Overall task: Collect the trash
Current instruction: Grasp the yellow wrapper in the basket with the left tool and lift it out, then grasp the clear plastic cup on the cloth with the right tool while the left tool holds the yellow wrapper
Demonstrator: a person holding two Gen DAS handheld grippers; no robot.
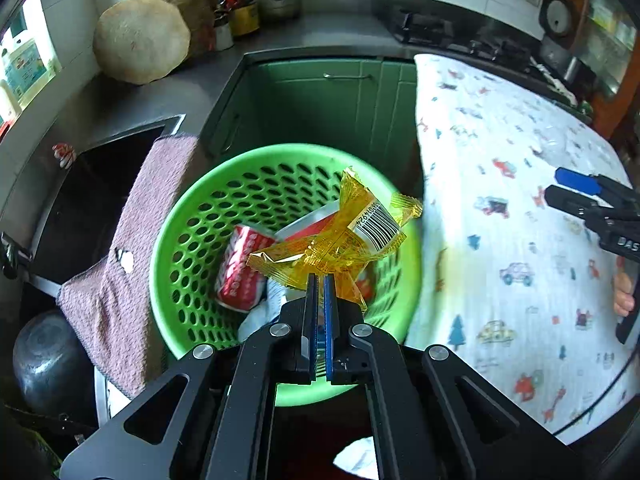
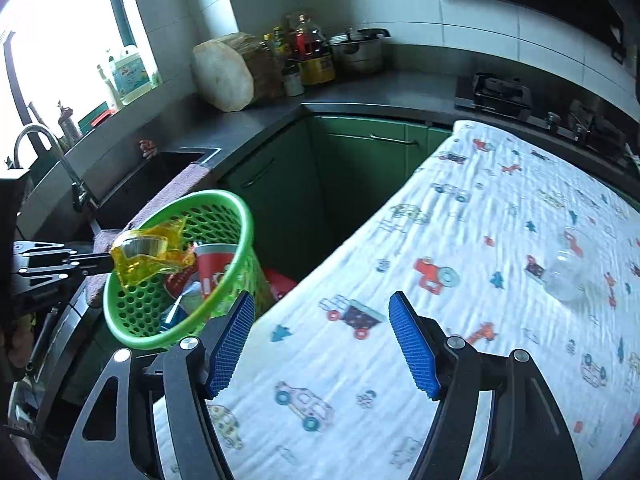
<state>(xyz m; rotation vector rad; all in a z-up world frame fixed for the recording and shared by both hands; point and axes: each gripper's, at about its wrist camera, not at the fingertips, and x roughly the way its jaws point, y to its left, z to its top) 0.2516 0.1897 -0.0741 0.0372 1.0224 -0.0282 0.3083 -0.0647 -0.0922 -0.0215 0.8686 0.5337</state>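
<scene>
My left gripper (image 1: 320, 280) is shut on a crumpled yellow see-through wrapper (image 1: 340, 236) with a barcode. It holds the wrapper just above the green perforated basket (image 1: 168, 240). In the basket lie a red can (image 1: 240, 268) and other scraps. In the right wrist view the wrapper (image 2: 148, 256) hangs from the left gripper (image 2: 107, 258) over the basket (image 2: 244, 220), which also holds a red cup (image 2: 216, 268). My right gripper (image 2: 322, 298) stands open and empty above the printed cloth (image 2: 460, 208). A clear plastic bottle (image 2: 568, 272) lies on the cloth, to the right of that gripper.
The basket stands beside the cloth-covered table (image 1: 500, 140), in front of green cabinets (image 1: 320, 96). A pink towel (image 1: 132, 232) hangs over the sink edge (image 2: 176, 160) to the left. On the counter are a round chopping block (image 1: 140, 40), bottles, a pot and a stove (image 2: 500, 92).
</scene>
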